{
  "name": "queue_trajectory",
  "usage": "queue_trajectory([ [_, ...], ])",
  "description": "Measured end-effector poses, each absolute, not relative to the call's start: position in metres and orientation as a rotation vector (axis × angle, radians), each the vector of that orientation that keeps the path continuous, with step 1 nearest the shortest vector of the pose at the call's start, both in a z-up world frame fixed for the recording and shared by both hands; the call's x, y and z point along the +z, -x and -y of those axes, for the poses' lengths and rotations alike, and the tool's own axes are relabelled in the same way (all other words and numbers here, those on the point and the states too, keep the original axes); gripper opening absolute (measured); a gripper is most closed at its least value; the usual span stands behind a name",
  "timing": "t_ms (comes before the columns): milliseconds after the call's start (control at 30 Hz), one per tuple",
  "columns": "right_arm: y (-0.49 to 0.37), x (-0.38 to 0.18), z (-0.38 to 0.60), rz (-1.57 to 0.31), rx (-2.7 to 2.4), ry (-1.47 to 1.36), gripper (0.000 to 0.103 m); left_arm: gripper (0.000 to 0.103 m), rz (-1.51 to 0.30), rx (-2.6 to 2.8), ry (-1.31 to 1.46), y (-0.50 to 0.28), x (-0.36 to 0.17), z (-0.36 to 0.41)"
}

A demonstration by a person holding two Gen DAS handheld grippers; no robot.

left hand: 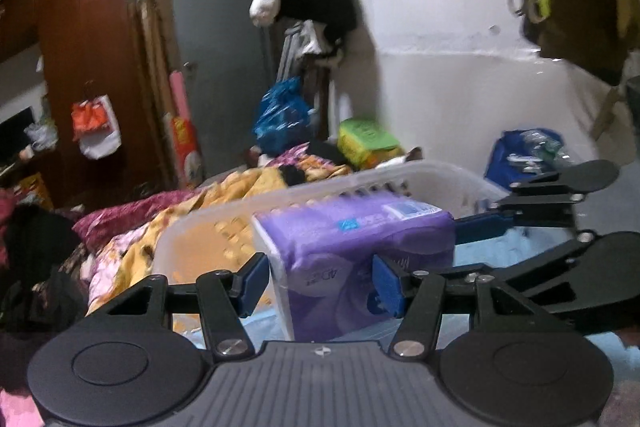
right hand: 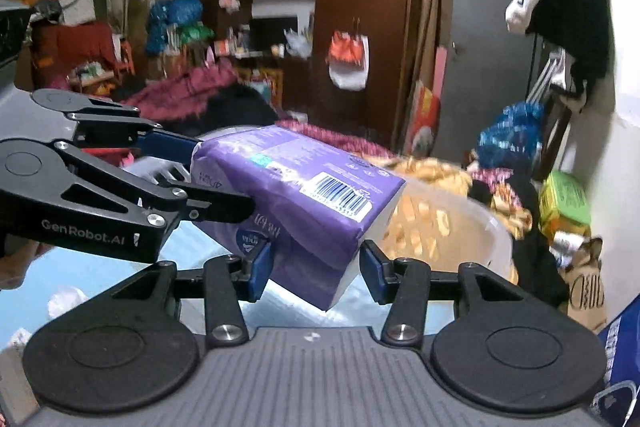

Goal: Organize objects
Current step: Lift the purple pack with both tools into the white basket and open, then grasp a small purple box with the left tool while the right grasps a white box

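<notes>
From my left hand-held gripper (left hand: 318,281) I see the purple tissue pack (left hand: 352,251) sitting between its blue fingers (left hand: 252,281). The right finger presses the pack's side; the left one looks just beside it, so I cannot tell whether this grip is truly closed. Beyond the pack stands a clear plastic basket (left hand: 400,175), and the pack hangs in front of and partly over its rim. To the left of the gripper lies a flowered blanket (left hand: 132,243) on the bed. Coming in from the right, the other gripper's fingers clamp the pack's far end.

From my right hand-held gripper (right hand: 316,269) the same tissue pack (right hand: 296,195) is tilted, barcode up, its lower corner between my fingers (right hand: 260,269). The left finger touches it; the right one stands slightly apart, so this gripper is open around the pack. The left gripper enters from the left and pinches the pack's end. The basket (right hand: 460,223) lies ahead to the right, just behind the pack.
</notes>
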State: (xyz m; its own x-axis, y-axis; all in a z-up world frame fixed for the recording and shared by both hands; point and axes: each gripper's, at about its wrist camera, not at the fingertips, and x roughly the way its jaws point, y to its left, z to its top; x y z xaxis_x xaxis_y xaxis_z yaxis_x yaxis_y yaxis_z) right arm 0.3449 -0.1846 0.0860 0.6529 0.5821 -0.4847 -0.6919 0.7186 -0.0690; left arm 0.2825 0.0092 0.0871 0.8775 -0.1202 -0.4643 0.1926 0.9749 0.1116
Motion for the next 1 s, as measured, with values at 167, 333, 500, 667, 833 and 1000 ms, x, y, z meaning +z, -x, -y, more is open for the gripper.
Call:
queue_trajectory([
  [167,-0.333,0.088,0.195,-0.413,0.654,0.255,0.099,0.091,-0.398,-0.066,-0.206,-0.255,0.083,-0.012],
  [333,-0.298,0.1,0.242,-0.329,0.624,0.12,0.103,0.103,-0.324,-0.066,-0.17,-0.199,0.085,-0.024],
  [500,-0.24,0.079,0.294,-0.253,0.634,0.061,0.103,0.103,-0.308,-0.06,-0.11,-0.126,0.068,-0.03],
  [667,-0.185,0.04,0.333,-0.26,0.583,0.023,0.103,0.103,-0.278,-0.166,-0.095,-0.065,0.038,0.002],
  [833,-0.157,0.021,0.359,-0.32,0.58,-0.083,0.103,0.103,-0.264,-0.289,-0.144,-0.03,0.01,0.044],
  [1000,-0.156,0.008,0.358,-0.303,0.587,-0.087,0.103,0.101,-0.312,-0.333,-0.161,-0.028,-0.015,0.065],
])
